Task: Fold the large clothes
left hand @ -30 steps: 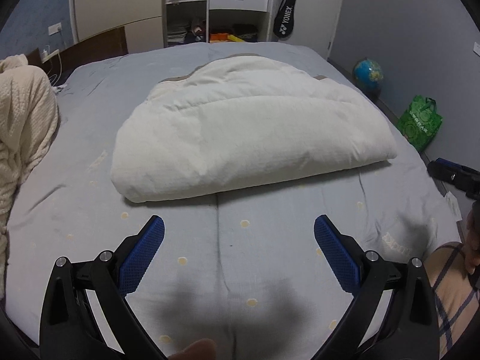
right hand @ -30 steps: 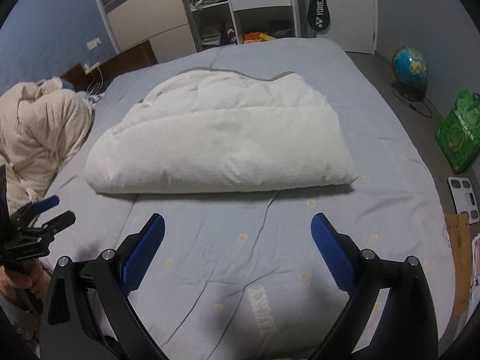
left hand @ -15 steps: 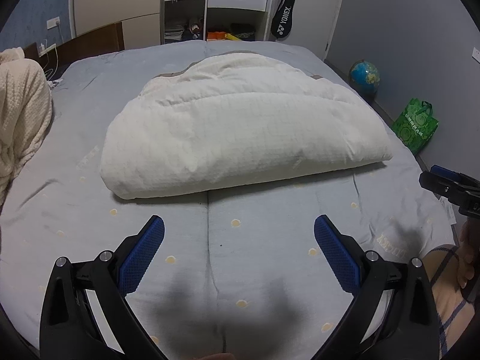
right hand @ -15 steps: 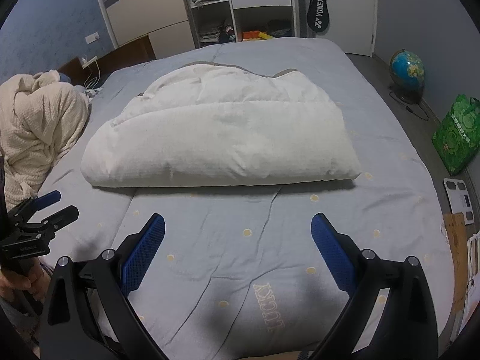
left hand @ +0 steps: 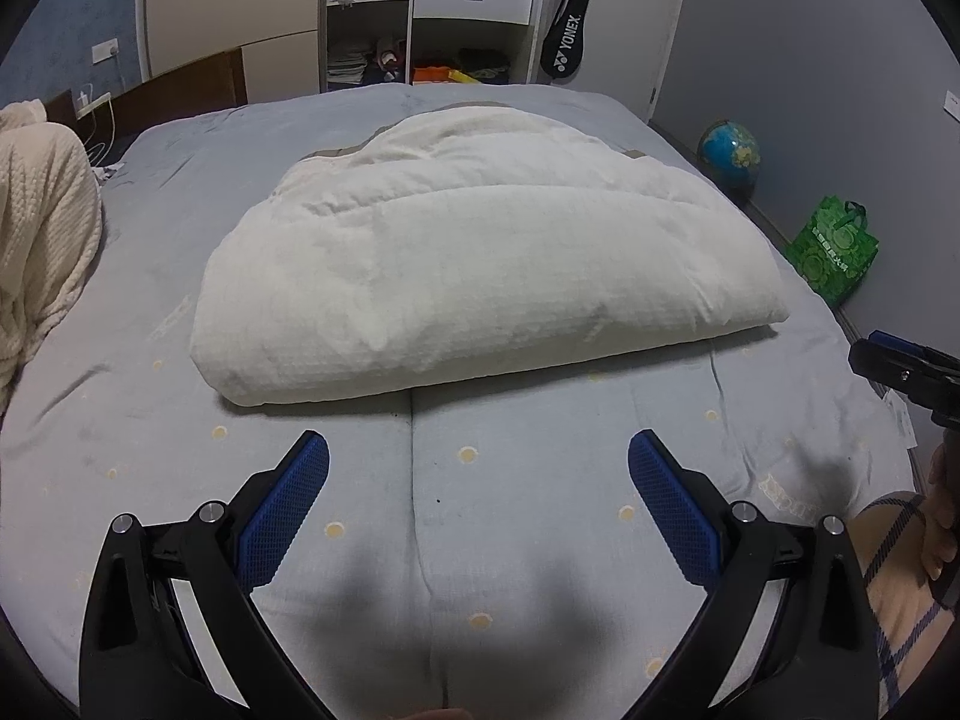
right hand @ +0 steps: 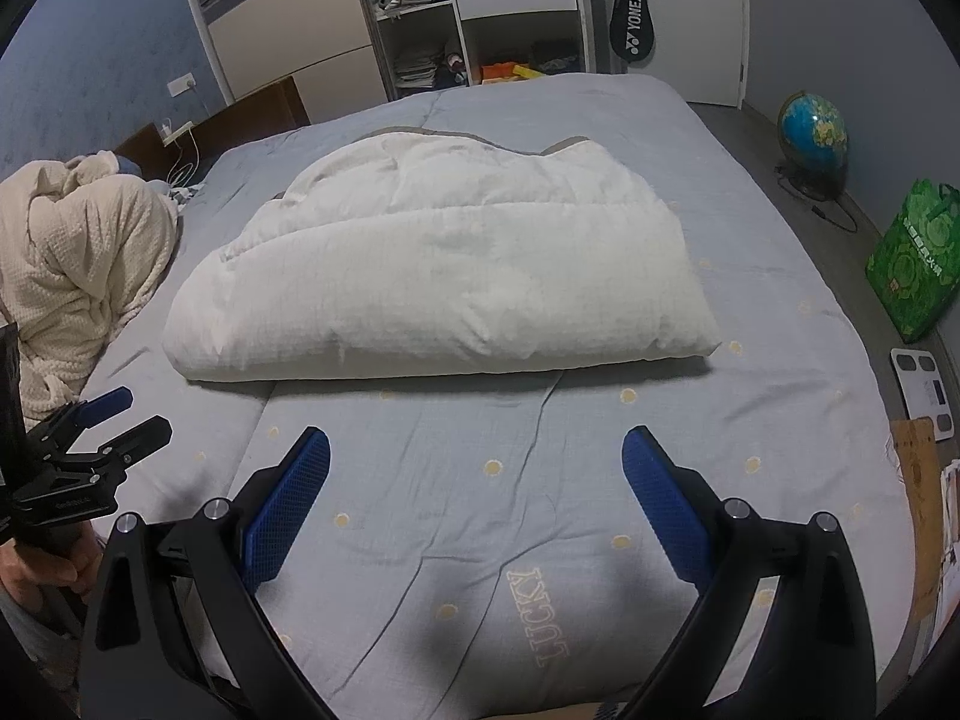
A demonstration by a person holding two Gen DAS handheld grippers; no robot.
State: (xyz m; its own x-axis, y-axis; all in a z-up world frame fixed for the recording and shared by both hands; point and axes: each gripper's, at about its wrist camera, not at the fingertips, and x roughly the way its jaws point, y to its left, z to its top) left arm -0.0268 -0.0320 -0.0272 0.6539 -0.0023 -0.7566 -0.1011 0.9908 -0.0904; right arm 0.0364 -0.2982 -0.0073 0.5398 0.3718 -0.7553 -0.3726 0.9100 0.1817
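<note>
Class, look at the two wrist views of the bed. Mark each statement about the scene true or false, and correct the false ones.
1. Both grippers have their jaws open and hold nothing. True: the left gripper and the right gripper are empty above the bedsheet.
2. The white quilt lies spread flat in a single layer. False: it is folded over into a thick bundle.
3. A globe stands on the floor beside the bed. True.
4. The green bag sits on the bed. False: it is on the floor, against the wall.
5. A cream knitted blanket is heaped on the bed, apart from the quilt. True.
</note>
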